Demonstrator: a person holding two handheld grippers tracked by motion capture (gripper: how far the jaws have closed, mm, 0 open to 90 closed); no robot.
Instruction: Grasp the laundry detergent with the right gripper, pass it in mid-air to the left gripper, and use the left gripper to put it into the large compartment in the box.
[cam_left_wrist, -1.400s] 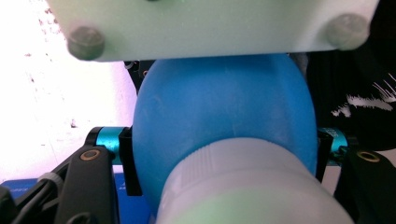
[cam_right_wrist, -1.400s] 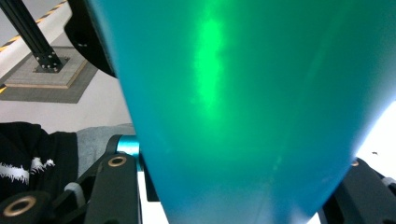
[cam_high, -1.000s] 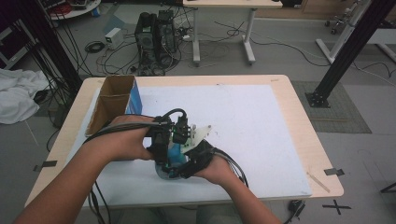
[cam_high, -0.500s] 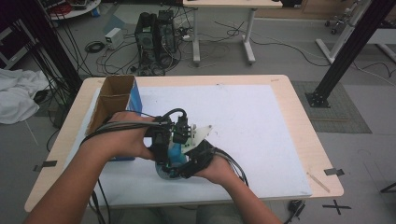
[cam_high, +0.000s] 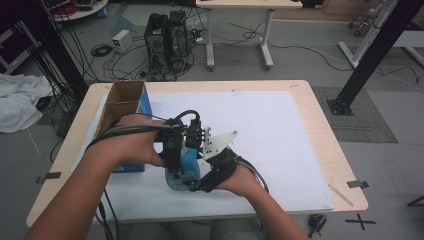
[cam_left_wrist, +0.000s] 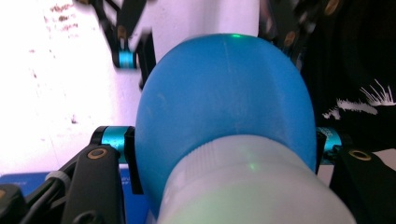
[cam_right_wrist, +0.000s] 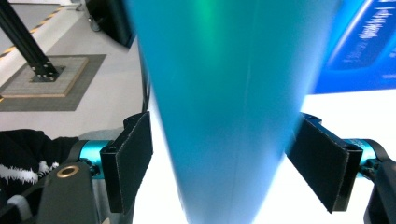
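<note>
**Both grippers on blue bottle, front-centre of tabletop**

Blue bottle (cam_high: 186, 165) sits low-centre on the white sheet (cam_high: 280, 135) covering the tabletop (cam_high: 320, 100), between the two hands. Bottle has a blue body and a whitish ribbed part, seen close up in the left gripper view (cam_left_wrist: 224, 116).

Left gripper (cam_high: 172, 150) comes in from the left, hand wrapped around it, cables trailing back over the forearm. In the left gripper view its jaws sit against both sides of the blue body, closed on it.

Right gripper (cam_high: 207, 172) comes in from the right, grey three-cornered plate on top. In the right gripper view (cam_right_wrist: 224, 154) the bottle (cam_right_wrist: 229, 93) stands between the jaws; left pad (cam_right_wrist: 133, 161) is just beside the body, right pad (cam_right_wrist: 322, 163) looks slightly off it with a bright gap. Cannot tell whether it is gripping.

Open cardboard box (cam_high: 122, 102) with a blue side stands at the tabletop's left edge, just beside the left hand (cam_high: 132, 142). Right hand (cam_high: 240, 177) rests near the front edge.
</note>
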